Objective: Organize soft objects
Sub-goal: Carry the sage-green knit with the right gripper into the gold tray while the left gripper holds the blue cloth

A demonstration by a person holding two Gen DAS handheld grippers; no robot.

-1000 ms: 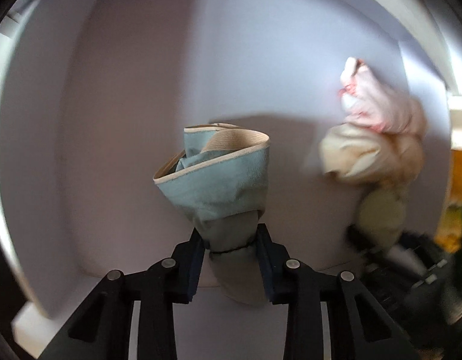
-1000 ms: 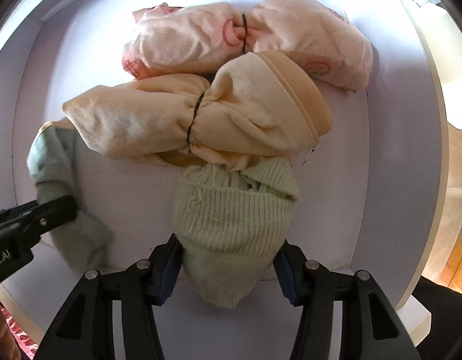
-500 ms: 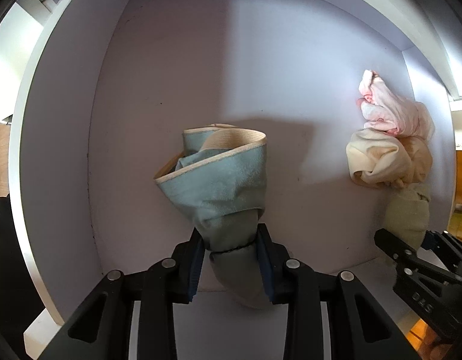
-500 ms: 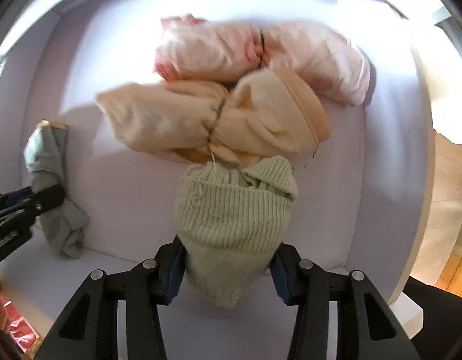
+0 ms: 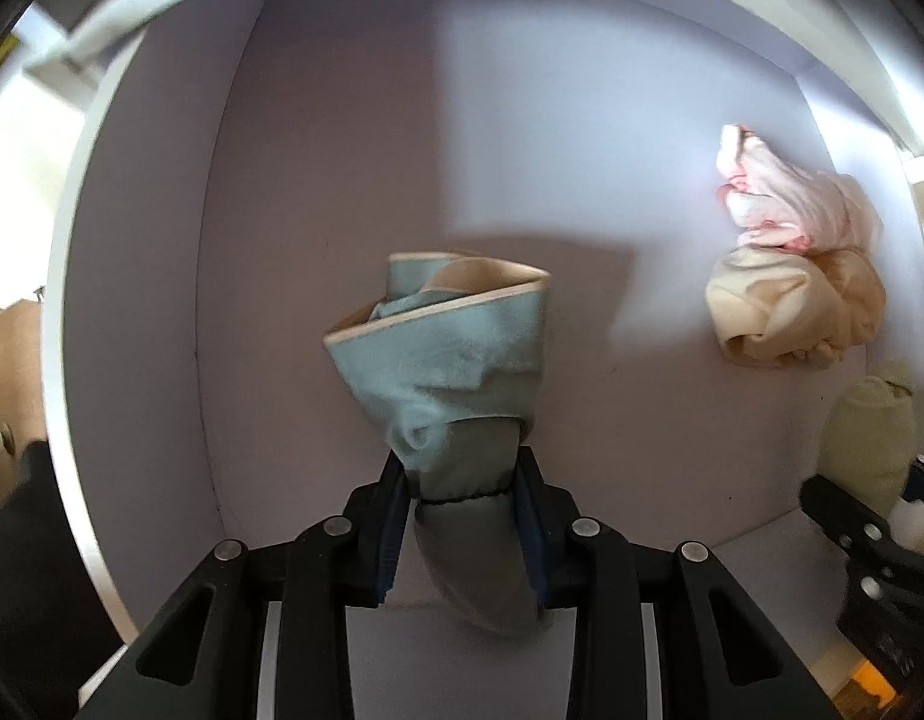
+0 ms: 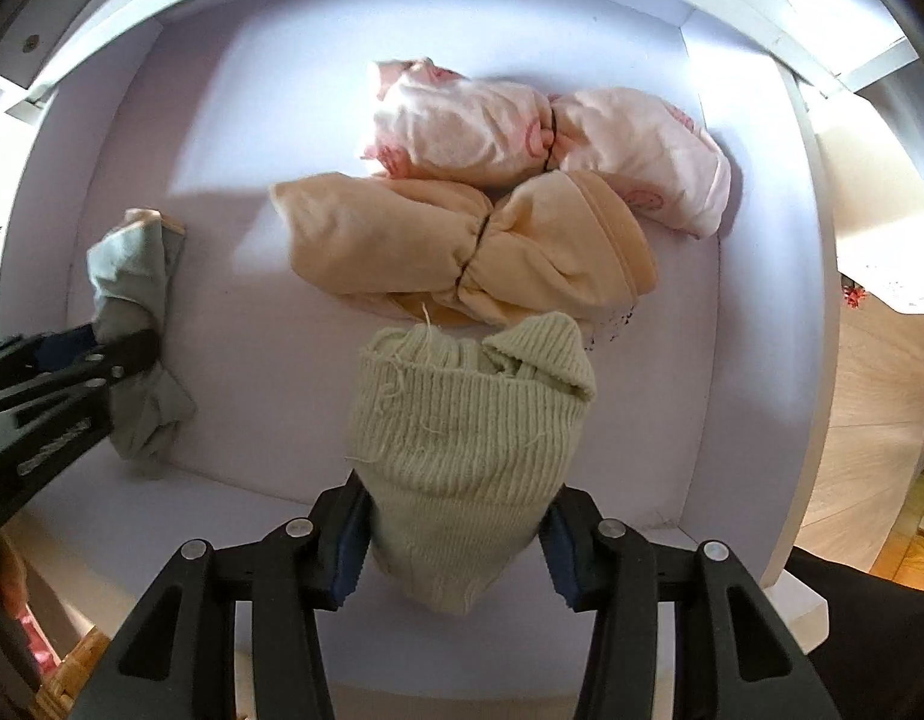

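Observation:
My left gripper (image 5: pixel 459 498) is shut on a light blue cloth bundle (image 5: pixel 456 360) with a cream edge, tied with a black band, inside a white shelf compartment (image 5: pixel 318 168). My right gripper (image 6: pixel 456 534) is shut on a pale green knit bundle (image 6: pixel 468 420) at the compartment's front. Behind it lie a peach bundle (image 6: pixel 462 252) and a pink patterned bundle (image 6: pixel 540 138), each tied with a band. The left gripper (image 6: pixel 72 360) and blue bundle (image 6: pixel 138 276) show at the left of the right wrist view. The peach (image 5: pixel 792 312), pink (image 5: pixel 792 192) and green (image 5: pixel 870 432) bundles show at the right of the left wrist view.
The white compartment has a left wall (image 5: pixel 126 300), a right wall (image 6: pixel 762 300) and a back panel (image 6: pixel 282 90). A wooden floor (image 6: pixel 882 390) lies beyond the right wall. The right gripper's body (image 5: pixel 870 546) shows at the lower right of the left wrist view.
Both grippers have drawn back toward the front of the compartment with their bundles still held. The peach and pink bundles have stayed in place.

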